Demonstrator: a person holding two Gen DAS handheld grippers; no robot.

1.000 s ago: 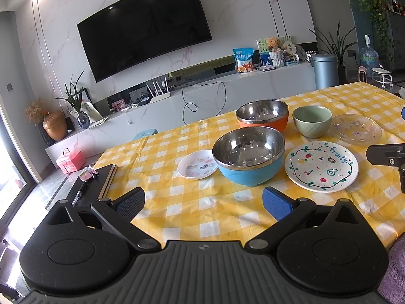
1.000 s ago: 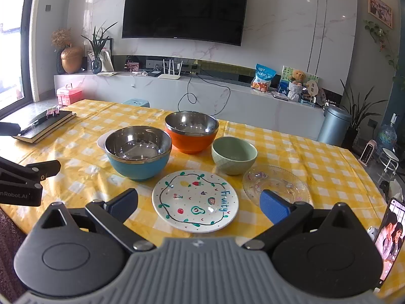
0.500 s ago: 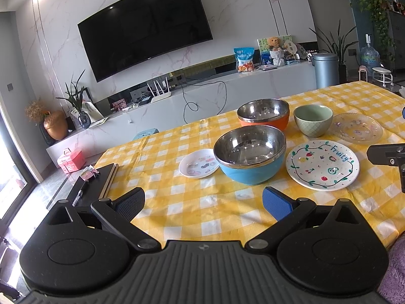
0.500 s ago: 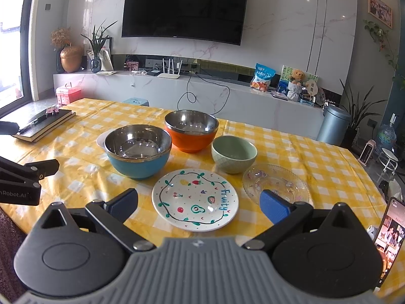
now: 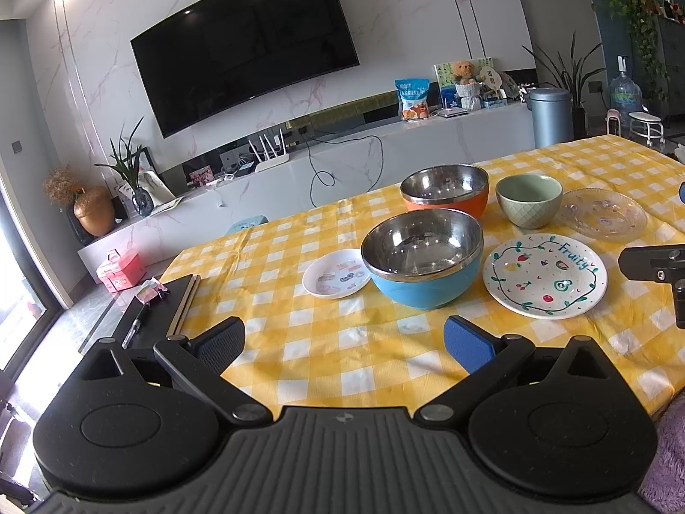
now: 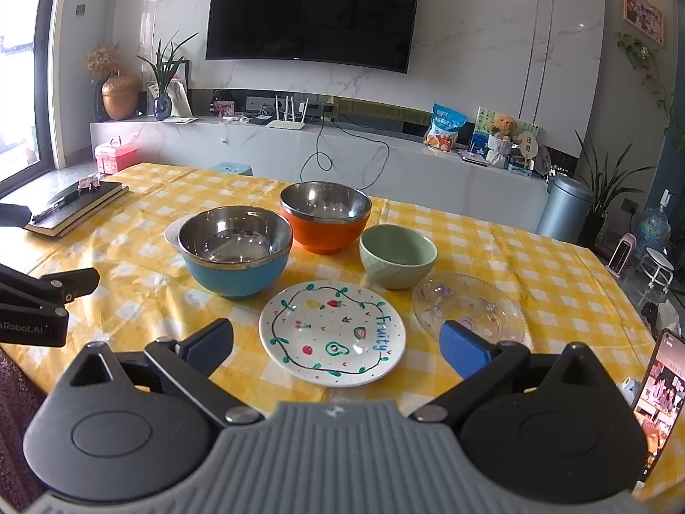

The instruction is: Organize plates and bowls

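Yellow-checked tabletop (image 6: 513,252) bearing bowls and plates is seen ahead of both empty, parted jaws, with a wall-mounted television (image 6: 310,10) located beyond.

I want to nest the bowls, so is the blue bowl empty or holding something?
Empty. The blue bowl stands upright, and its steel inside shows only reflections in both views.
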